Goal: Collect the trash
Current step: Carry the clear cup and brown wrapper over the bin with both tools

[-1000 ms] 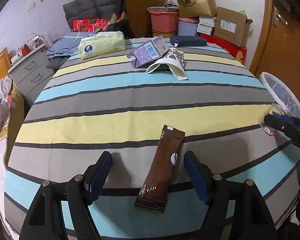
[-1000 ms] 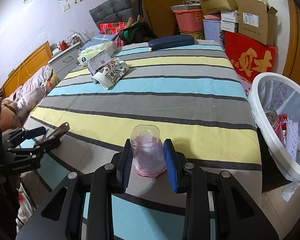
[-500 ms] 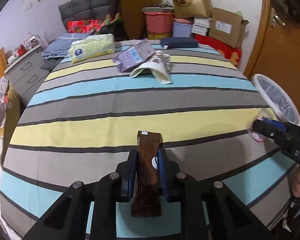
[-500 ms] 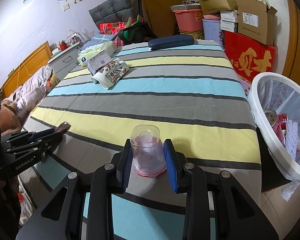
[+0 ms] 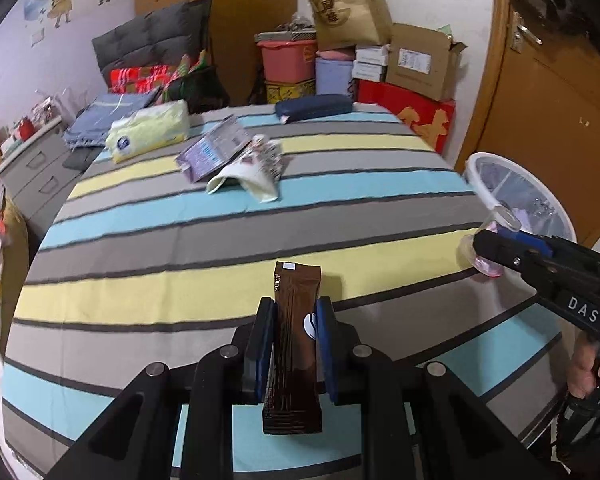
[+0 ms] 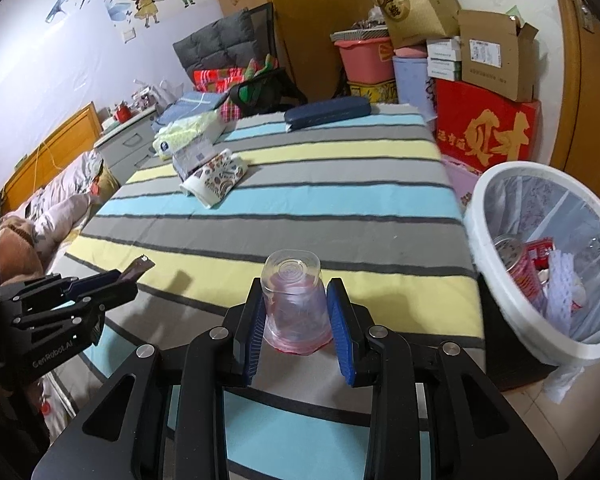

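Striped cloth (image 5: 220, 240) in yellow, blue and grey covers the table that fills both views, with stacked boxes (image 6: 496, 56) and a wooden door (image 5: 540, 100) along the far wall.

At the near edge of the cloth, the left gripper (image 5: 296, 344) has its blue pads clamped on a brown sachet (image 5: 296, 320). The sachet stands lengthwise between the fingers, its top end poking out ahead of the tips and its lower end hanging clear of the cloth.

Off to that gripper's right, the right gripper (image 6: 296, 320) is closed on a clear plastic cup (image 6: 294, 300), held upside down with its base pointing forward and a reddish tint near the rim. The cup's sides sit between the pads, squeezed slightly in.

Just to the right of the right gripper, beyond the table's edge, stands a white waste bin (image 6: 496, 188) lined with a clear bag; a can (image 6: 512, 252) and wrappers lie inside.

Well ahead of both grippers, on the far half of the cloth, lie a purple carton (image 5: 212, 152), a patterned paper cup (image 5: 252, 172) on its side touching it, a yellow tissue pack (image 5: 148, 130) and a dark blue case (image 5: 312, 106).
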`<state>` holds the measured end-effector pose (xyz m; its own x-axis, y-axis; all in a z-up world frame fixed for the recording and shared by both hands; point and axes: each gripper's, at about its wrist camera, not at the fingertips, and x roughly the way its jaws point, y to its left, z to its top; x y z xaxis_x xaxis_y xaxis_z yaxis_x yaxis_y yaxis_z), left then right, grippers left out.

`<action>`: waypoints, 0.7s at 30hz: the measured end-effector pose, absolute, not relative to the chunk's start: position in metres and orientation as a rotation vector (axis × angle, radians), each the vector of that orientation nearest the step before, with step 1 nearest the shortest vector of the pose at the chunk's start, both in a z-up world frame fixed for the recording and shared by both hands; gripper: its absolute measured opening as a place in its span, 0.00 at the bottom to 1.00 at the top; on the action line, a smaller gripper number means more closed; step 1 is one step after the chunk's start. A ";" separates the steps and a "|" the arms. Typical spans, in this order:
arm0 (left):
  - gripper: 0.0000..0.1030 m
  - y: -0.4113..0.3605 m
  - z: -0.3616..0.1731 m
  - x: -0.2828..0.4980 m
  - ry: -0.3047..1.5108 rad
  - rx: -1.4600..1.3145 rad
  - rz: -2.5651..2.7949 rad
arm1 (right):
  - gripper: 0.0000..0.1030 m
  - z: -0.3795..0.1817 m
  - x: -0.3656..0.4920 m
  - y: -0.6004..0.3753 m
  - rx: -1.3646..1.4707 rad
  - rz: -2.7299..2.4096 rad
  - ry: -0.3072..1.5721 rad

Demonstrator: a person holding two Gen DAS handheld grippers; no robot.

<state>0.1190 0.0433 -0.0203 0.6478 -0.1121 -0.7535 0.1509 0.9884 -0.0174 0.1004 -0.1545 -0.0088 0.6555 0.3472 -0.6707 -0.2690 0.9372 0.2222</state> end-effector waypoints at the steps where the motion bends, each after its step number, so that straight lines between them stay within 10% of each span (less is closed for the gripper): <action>1: 0.21 0.040 -0.018 0.119 0.847 0.050 -0.157 | 0.31 -0.007 0.100 -0.156 0.109 0.346 0.776; 21: 0.21 -0.063 0.025 0.134 0.736 0.139 -0.336 | 0.31 0.021 0.099 -0.232 0.159 0.212 0.672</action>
<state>0.1338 -0.0631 0.0249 0.6906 -0.2507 -0.6784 0.3476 0.9376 0.0074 0.0985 -0.2325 0.0207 0.7622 0.2455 -0.5989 -0.1429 0.9663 0.2142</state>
